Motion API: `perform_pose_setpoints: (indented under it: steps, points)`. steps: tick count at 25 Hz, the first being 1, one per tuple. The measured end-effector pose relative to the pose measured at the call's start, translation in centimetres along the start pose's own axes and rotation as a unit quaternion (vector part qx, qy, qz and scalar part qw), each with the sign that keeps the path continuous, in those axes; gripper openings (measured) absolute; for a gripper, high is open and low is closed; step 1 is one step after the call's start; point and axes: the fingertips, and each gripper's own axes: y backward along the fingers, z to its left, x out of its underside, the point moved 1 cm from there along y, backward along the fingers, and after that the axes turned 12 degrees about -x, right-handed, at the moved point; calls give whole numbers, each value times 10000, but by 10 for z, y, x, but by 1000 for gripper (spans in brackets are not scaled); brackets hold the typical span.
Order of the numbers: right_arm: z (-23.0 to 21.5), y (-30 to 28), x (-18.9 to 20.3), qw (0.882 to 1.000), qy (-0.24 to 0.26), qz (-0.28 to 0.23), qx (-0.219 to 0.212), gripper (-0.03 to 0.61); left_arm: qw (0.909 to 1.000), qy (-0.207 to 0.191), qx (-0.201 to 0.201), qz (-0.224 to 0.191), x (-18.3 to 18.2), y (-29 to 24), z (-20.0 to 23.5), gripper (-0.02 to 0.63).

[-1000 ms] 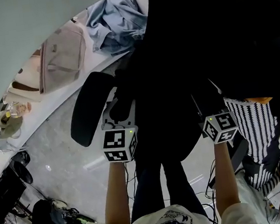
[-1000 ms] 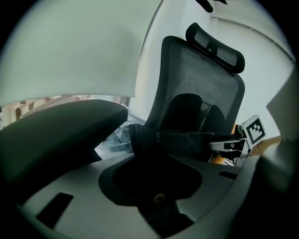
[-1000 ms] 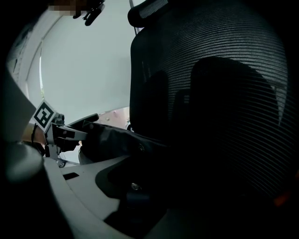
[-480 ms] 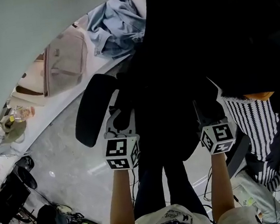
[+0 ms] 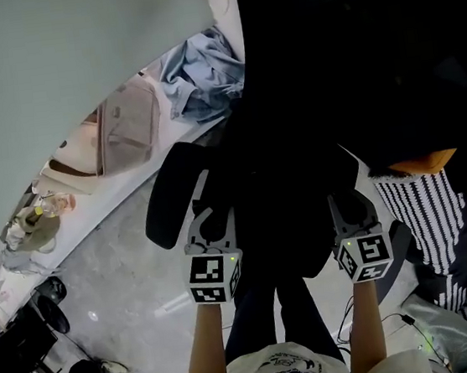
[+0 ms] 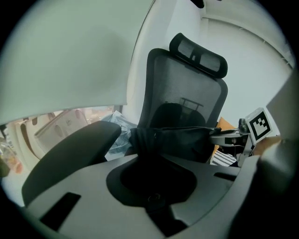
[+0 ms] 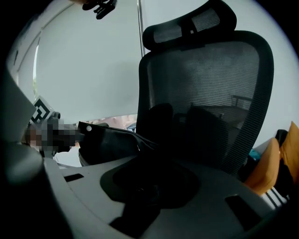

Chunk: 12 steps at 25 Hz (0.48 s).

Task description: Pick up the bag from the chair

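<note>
In the head view, the left claw (image 5: 215,226) and the right claw (image 5: 353,211) sit nearer to us than a second ago, drawn back beside the black padded armrest (image 5: 168,206). We judge the lift is under way. What spans between them is lost in the dark there.

In the left gripper view, the black soft fabric bag (image 6: 180,140) runs out of this claw, which is clamped on its left end. It stretches right to the other claw, held up in front of the black mesh office chair (image 6: 187,88). It looks limp and matte, its top edge pulled straight.

In the right gripper view, the right claw is likewise closed on the bag's right end. A small pale rivet (image 7: 88,128) shows at the far left corner. We cannot see whether the bag's bottom has cleared the chair.
</note>
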Motion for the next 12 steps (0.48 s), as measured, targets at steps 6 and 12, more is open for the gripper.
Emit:
perform_pose_setpoints:
  steps: [6, 12]
  points:
    - [21, 50, -30, 9993, 26, -364, 110, 112, 9992, -176, -48, -343, -32, 51, -13, 41]
    - [41, 107, -69, 9959, 186, -875, 139, 110, 9958, -259, -219, -854, -69, 112, -28, 40]
